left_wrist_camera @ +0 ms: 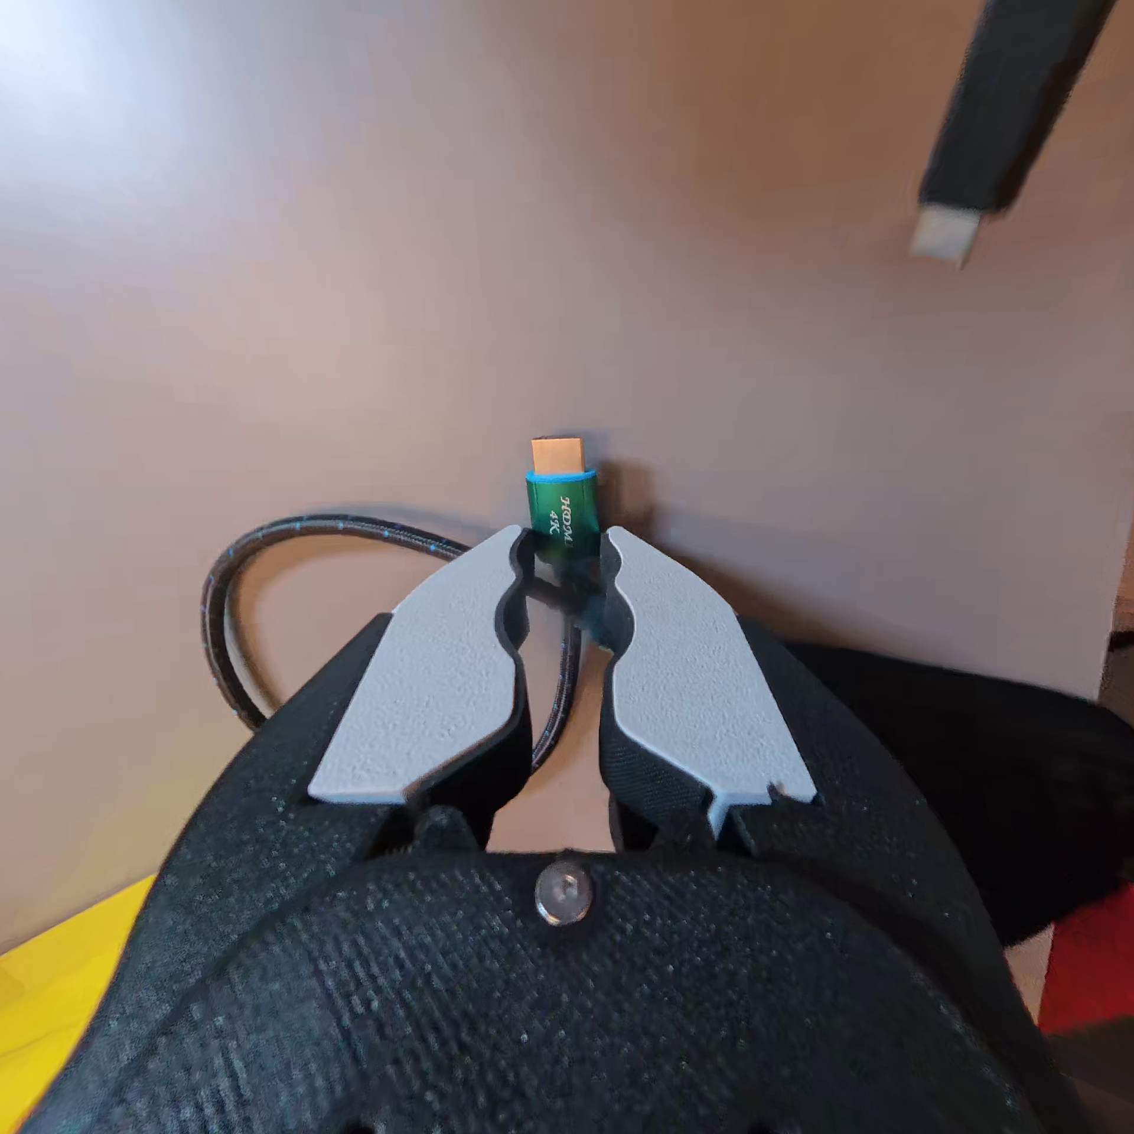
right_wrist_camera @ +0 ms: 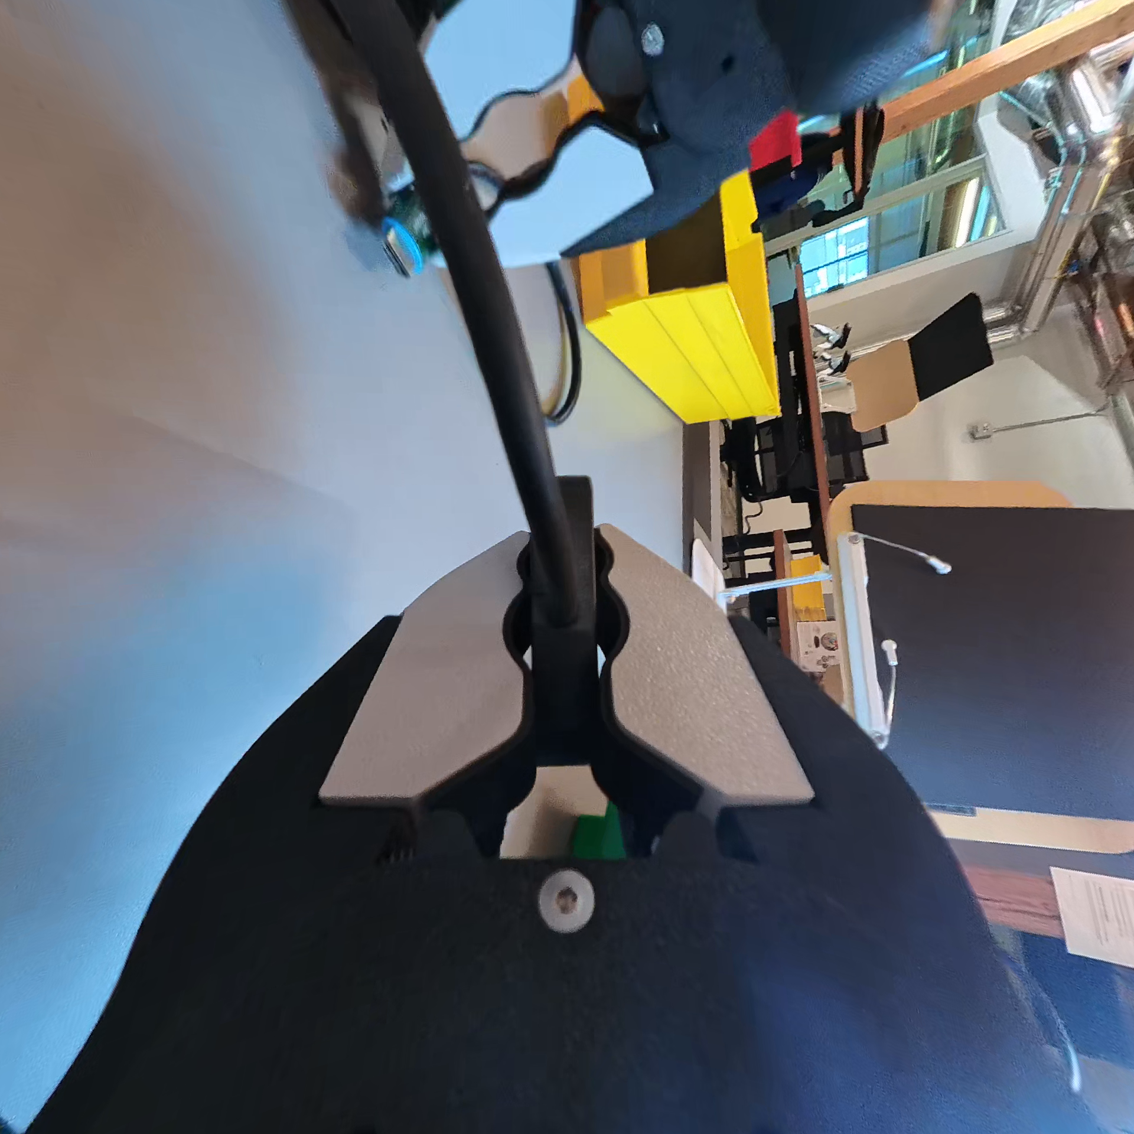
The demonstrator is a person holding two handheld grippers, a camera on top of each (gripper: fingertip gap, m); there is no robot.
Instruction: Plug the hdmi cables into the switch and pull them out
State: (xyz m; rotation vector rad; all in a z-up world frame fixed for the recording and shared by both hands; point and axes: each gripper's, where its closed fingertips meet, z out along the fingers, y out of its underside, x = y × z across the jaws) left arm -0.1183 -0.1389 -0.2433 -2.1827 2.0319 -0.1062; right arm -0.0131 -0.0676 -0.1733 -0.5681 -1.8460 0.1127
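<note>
L gripper (left_wrist_camera: 561, 546) clamped on green HDMI plug (left_wrist_camera: 559, 515), gold tip fwd for insertion. R gripper (right_wrist_camera: 561, 577) pinching black plug (right_wrist_camera: 561, 644). I see no switch.

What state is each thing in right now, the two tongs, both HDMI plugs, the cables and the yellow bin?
Left tongs: shut on green plug.
Green plug: held, gold tip exposed, unplugged.
Braided cable: looped slack on the table.
Right tongs: shut on black plug.
Black plug: clamped between the fingers; silver tip bare in the left wrist view, unplugged.
Black cable: running forward, away from the tongs.
Yellow bin: open.
</note>
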